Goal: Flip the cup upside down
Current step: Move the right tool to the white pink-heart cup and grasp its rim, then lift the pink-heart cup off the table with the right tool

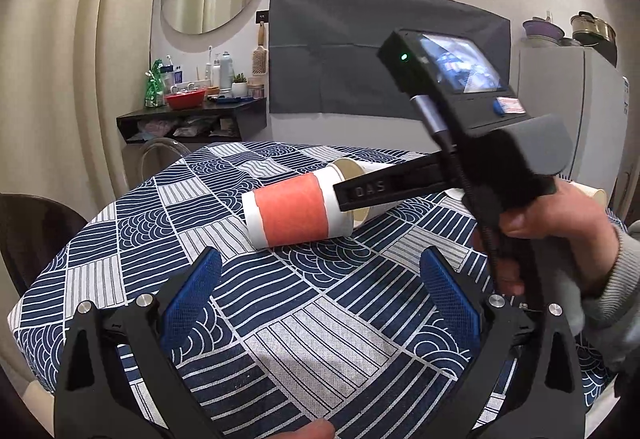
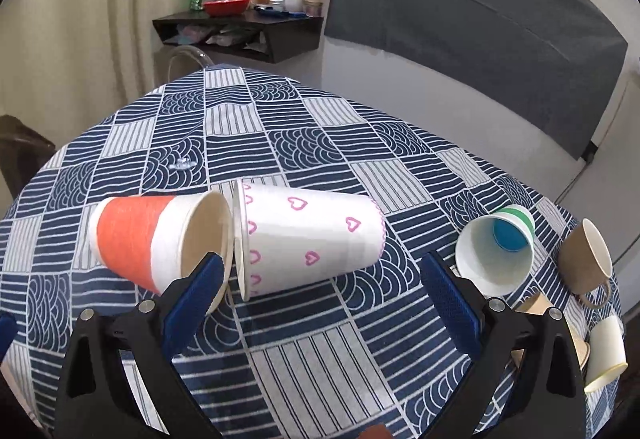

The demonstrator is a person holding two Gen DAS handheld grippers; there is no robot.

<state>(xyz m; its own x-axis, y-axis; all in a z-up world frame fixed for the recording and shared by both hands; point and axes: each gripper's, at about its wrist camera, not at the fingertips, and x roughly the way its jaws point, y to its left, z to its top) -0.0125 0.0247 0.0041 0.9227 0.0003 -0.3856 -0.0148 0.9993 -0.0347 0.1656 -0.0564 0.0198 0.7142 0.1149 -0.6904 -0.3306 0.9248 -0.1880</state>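
The right gripper [image 2: 320, 291] is spread wide with nothing between its blue pads [image 2: 192, 299], and it hovers just above the heart-print paper cup [image 2: 312, 239], which lies on its side on the blue-and-white patterned tablecloth [image 2: 320, 359]. The rim of this cup appears to touch the rim of the orange-banded paper cup [image 2: 152, 243], also on its side, mouth to mouth. The left gripper [image 1: 320, 299] is likewise wide open and empty, near the orange-banded cup [image 1: 296, 211] but apart from it. Which cup is the target cannot be told; the right gripper is lined up on the heart-print one. To perform the step well, lower the right fingers so that one pad goes on each side of the cup wall near mid-length, and keep the left pad clear of the neighbouring rim. Close lightly: thin paper will likely dent under a hard squeeze. Lift, rotate until the mouth faces down, then set the rim flat on the cloth before releasing. Further cups lie to the right: a white cup with a blue inside bottom [image 2: 496, 251] and a brown handled cup [image 2: 584, 263]. Legible writing: "DAS" on the finger of the right gripper [image 1: 370, 191] in the left wrist view. The label on its body is too small to read.
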